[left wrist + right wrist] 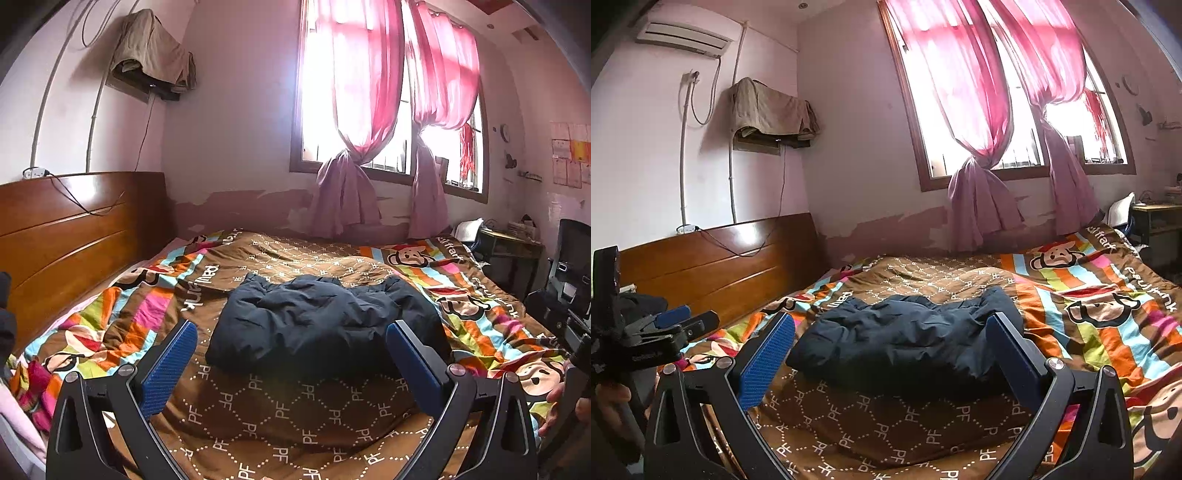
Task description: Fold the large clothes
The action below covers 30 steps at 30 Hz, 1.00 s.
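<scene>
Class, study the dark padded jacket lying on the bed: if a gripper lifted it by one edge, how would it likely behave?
The dark jacket looks puffy and creased, so it would probably sag and unfold rather than hold shape. Its quilted bulk suggests it is light for its size. Its smooth shell might slip, so the open left gripper and right gripper should bite deep.

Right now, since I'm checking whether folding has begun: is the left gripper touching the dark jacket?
Apart. In the left wrist view, the open left gripper hangs short of the dark jacket, with brown quilt visible between them.
</scene>
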Each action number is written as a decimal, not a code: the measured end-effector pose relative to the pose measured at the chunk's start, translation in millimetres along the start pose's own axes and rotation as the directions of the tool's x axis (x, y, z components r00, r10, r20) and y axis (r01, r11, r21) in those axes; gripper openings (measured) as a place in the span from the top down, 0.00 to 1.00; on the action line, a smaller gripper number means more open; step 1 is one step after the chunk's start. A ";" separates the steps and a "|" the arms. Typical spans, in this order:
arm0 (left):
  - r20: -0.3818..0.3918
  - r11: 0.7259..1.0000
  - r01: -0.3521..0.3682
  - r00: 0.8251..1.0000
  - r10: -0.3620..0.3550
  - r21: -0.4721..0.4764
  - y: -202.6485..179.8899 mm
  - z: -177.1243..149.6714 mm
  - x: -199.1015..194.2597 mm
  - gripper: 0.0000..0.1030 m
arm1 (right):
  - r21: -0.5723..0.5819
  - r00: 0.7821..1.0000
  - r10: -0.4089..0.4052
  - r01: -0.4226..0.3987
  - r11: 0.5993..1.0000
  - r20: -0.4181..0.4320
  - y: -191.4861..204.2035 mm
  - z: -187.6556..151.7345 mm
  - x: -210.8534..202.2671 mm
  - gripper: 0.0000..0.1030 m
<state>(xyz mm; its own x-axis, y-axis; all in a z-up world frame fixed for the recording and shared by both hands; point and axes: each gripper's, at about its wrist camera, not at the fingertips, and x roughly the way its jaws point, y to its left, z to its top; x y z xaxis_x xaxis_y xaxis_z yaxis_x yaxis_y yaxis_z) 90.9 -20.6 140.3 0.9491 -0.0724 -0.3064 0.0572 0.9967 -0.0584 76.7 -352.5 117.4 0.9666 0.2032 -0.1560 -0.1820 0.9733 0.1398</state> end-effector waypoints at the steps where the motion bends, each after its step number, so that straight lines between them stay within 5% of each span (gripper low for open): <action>1: 0.000 1.000 0.001 1.000 -0.001 -0.002 1.3 -1.9 -1.2 0.00 | -0.003 1.000 -0.001 0.001 1.000 0.001 2.3 -1.4 -1.9 0.01; 18: -0.002 1.000 -0.016 1.000 0.016 -0.002 15.4 -61.8 -18.3 0.00 | -0.052 0.999 -0.049 0.050 0.997 0.025 33.0 -51.2 -31.6 0.01; 30: -0.013 1.000 -0.019 1.000 0.019 0.017 15.9 -92.9 -22.8 0.00 | -0.039 0.993 -0.106 0.104 0.994 -0.055 31.0 -91.4 -25.5 0.01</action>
<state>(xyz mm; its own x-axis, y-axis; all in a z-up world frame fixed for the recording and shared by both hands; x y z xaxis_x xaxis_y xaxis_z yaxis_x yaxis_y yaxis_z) 41.5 -6.6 58.1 0.9460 -0.0540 -0.3195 0.0447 0.9983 -0.0363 30.0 -317.8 36.4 0.9691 0.1040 -0.2235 -0.0870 0.9926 0.0849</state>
